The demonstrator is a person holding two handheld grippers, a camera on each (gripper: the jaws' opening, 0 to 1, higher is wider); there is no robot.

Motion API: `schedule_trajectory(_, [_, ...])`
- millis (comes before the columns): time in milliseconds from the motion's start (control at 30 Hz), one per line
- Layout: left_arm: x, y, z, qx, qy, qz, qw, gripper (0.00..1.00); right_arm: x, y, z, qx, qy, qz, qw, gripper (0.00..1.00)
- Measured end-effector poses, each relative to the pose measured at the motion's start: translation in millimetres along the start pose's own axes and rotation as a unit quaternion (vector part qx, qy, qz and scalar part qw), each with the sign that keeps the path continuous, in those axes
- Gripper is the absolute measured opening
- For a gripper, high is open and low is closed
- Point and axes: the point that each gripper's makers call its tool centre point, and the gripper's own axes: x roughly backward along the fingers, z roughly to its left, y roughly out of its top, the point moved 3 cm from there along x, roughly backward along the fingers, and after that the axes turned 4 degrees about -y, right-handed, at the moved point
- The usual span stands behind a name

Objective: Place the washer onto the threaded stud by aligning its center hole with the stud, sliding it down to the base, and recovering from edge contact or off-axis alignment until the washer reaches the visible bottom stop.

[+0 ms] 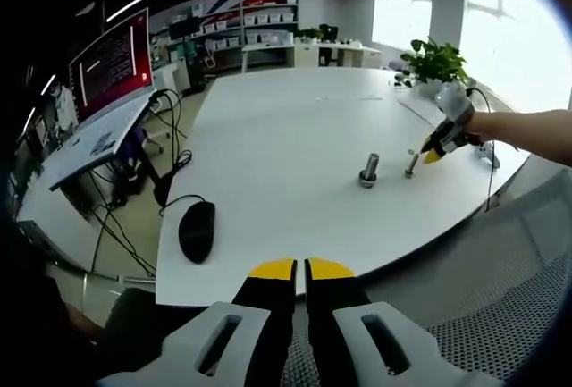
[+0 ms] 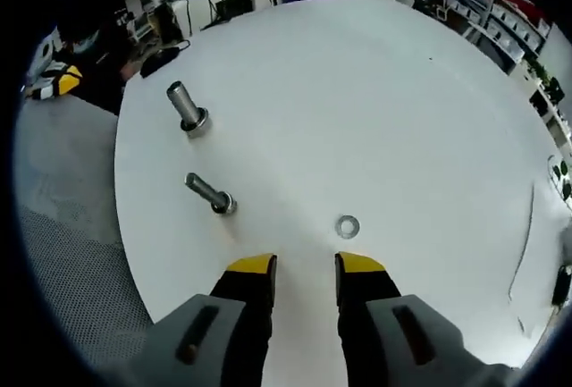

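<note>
1. Left gripper view: the left tool (image 1: 300,268) hangs off the near edge of the white worktop (image 1: 286,128), its jaws nearly together and holding nothing. A computer mouse (image 1: 197,231) lies near that edge. Farther across stand two upright bolts, a thick threaded stud (image 1: 369,171) and a thinner stud (image 1: 412,164), with the right tool (image 1: 432,152) just beside the thinner one. The washer is too small to make out here.

2. Right gripper view: the right tool's (image 2: 307,265) jaws stand apart, empty. The washer (image 2: 348,225) lies flat on the worktop just ahead of the right jaw tip. The thinner stud (image 2: 211,194) stands off to the left of the tool, the thick one (image 2: 187,106) beyond it. The right tool is clearly nearer the washer, probably the one to pick it.
</note>
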Motion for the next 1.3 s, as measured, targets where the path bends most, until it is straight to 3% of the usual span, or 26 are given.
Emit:
schedule_trajectory(167, [0.2,0.0,0.3,0.001,0.001,-0.001,1.0000,0.01,-7.6,1.1,-8.2,-0.006,-0.022,-0.005,0.9997,0.27])
schedule_trajectory(200, [0.2,0.1,0.5,0.001,0.001,-0.001,1.0000,0.01,-6.5,5.7,-11.0,-0.012,-0.026,-0.021,0.9994,0.27])
schedule_trajectory(467, [0.3,0.6,0.8,0.002,0.003,-0.003,1.0000,0.01,-9.7,15.9,-19.3,-0.024,-0.029,-0.036,0.9986,0.23])
schedule_trajectory(667, [0.6,0.5,1.2,0.004,0.004,-0.004,1.0000,0.01,-11.8,15.5,-25.5,-0.030,-0.042,-0.054,0.9972,0.15])
schedule_trajectory(933, [0.5,0.3,0.5,0.004,0.004,-0.004,1.0000,0.01,-12.4,14.4,-24.1,-0.031,-0.049,-0.054,0.9969,0.14])
schedule_trajectory(1300, [0.3,0.5,-0.5,0.002,0.001,-0.004,1.0000,0.01,1.5,8.5,10.2,-0.017,-0.021,-0.061,0.9978,0.14])
